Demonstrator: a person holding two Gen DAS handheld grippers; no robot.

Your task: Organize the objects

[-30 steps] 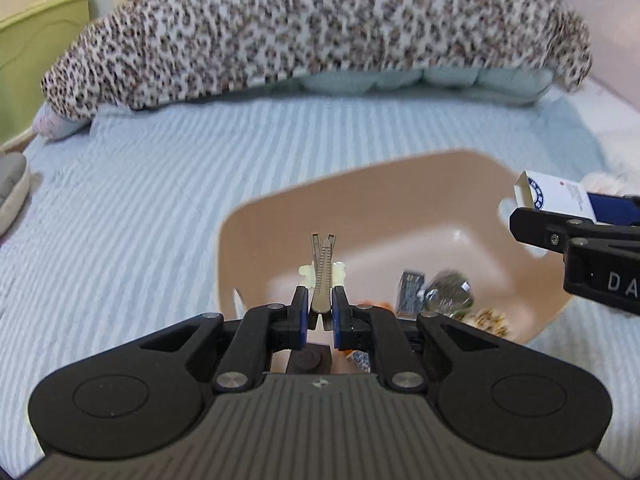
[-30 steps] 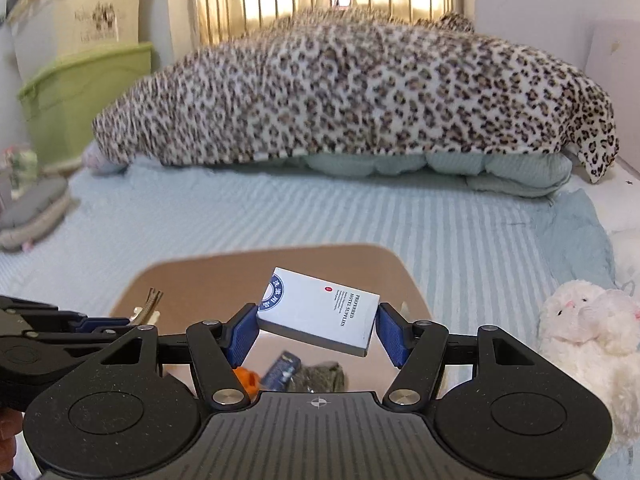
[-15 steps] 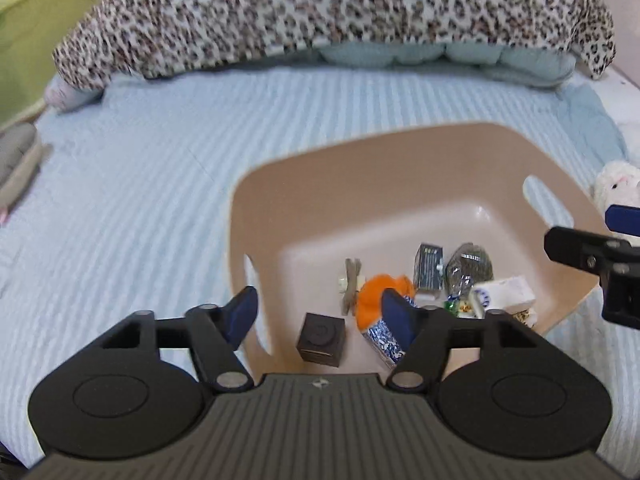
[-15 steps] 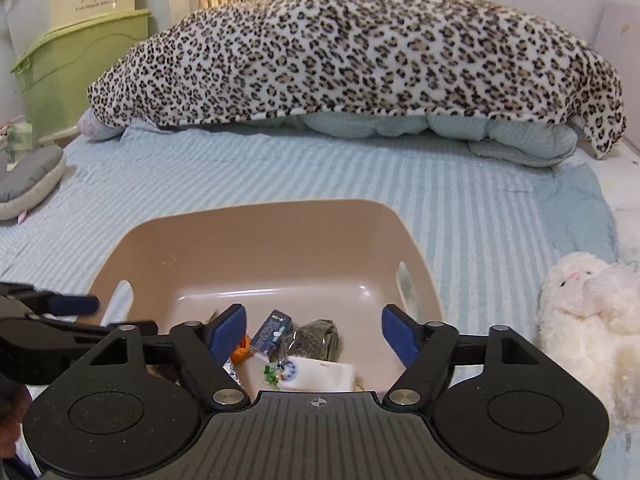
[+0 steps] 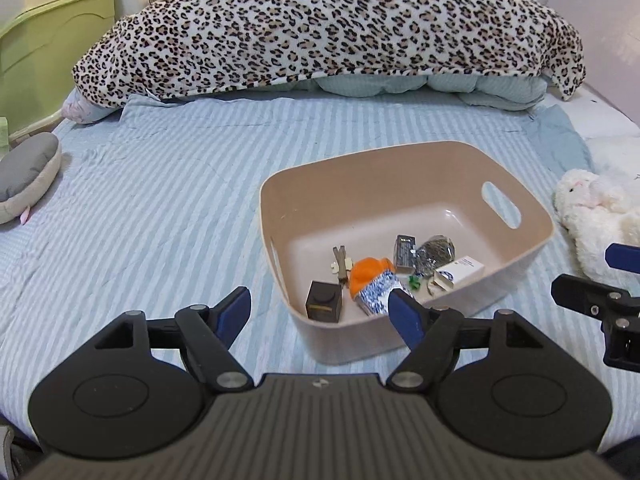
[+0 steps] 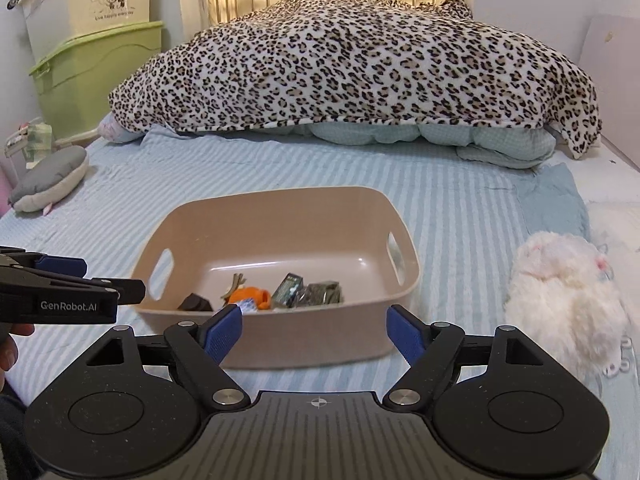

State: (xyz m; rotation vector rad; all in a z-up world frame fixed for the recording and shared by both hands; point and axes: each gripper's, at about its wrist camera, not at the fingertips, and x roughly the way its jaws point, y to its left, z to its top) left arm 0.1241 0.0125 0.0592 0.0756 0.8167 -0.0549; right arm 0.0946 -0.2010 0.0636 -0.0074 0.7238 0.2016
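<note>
A beige plastic bin (image 5: 404,160) sits on the striped bed; it also shows in the right wrist view (image 6: 276,208). Inside lie a hair clip (image 5: 341,263), a dark cube (image 5: 324,301), an orange and blue-patterned item (image 5: 372,278), a small dark box (image 5: 405,252), a shiny wrapper (image 5: 435,254) and a white box (image 5: 460,272). My left gripper (image 5: 320,312) is open and empty, near the bin's front left corner. My right gripper (image 6: 314,330) is open and empty, in front of the bin's near wall.
A leopard-print blanket (image 5: 328,28) covers the pillows at the back. A white plush toy (image 6: 568,292) lies right of the bin. A grey cushion (image 5: 26,176) lies at the left bed edge, with green storage boxes (image 6: 96,76) behind it.
Both grippers opened: the left let go of the hair clip and the right let go of the white box, which now lie in the bin. Both grippers have drawn back from the bin.
</note>
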